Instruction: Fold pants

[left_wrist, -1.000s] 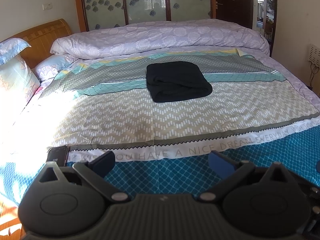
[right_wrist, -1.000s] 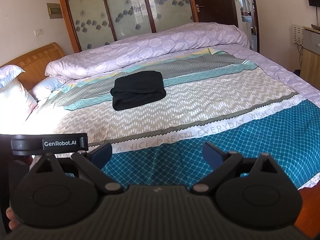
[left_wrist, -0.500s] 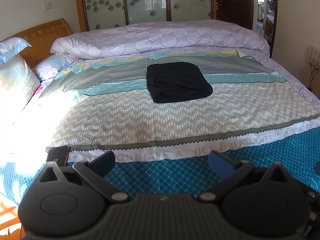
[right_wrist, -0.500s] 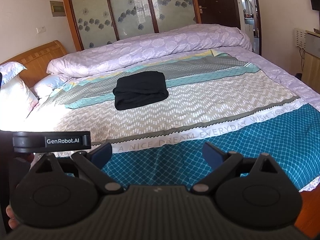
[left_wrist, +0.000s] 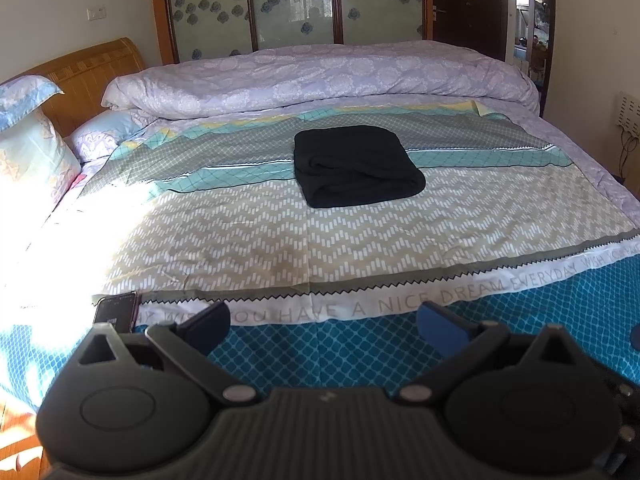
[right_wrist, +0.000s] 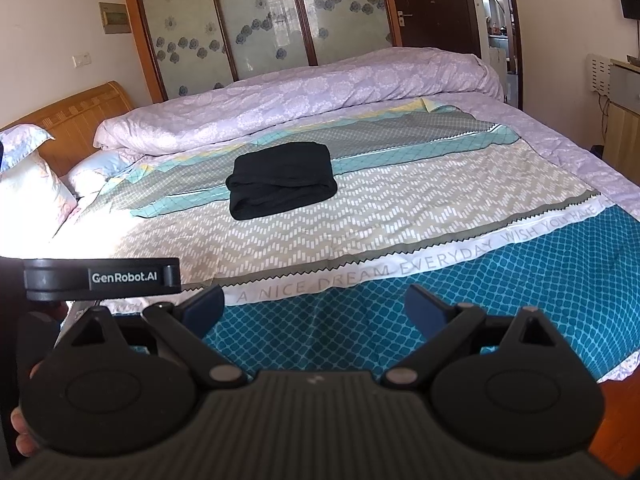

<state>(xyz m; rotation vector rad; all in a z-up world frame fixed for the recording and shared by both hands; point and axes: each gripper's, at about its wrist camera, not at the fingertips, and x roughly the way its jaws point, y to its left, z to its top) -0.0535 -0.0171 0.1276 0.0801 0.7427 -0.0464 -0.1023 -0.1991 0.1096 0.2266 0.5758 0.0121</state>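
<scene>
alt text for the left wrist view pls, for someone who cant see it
Black pants, folded into a compact rectangle, lie mid-bed on a patterned bedspread, far beyond the open, empty left gripper in the foreground. A rolled lilac duvet runs along the bed's far side, and a phone lies near the left fingertip.

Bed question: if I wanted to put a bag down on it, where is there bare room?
Plenty: the zigzag-patterned stretch between the folded black pants and the lettered white band, and the teal strip nearest the grippers. Avoid the near-left corner, where a phone lies, the pillows and the rolled duvet along the far side.
</scene>
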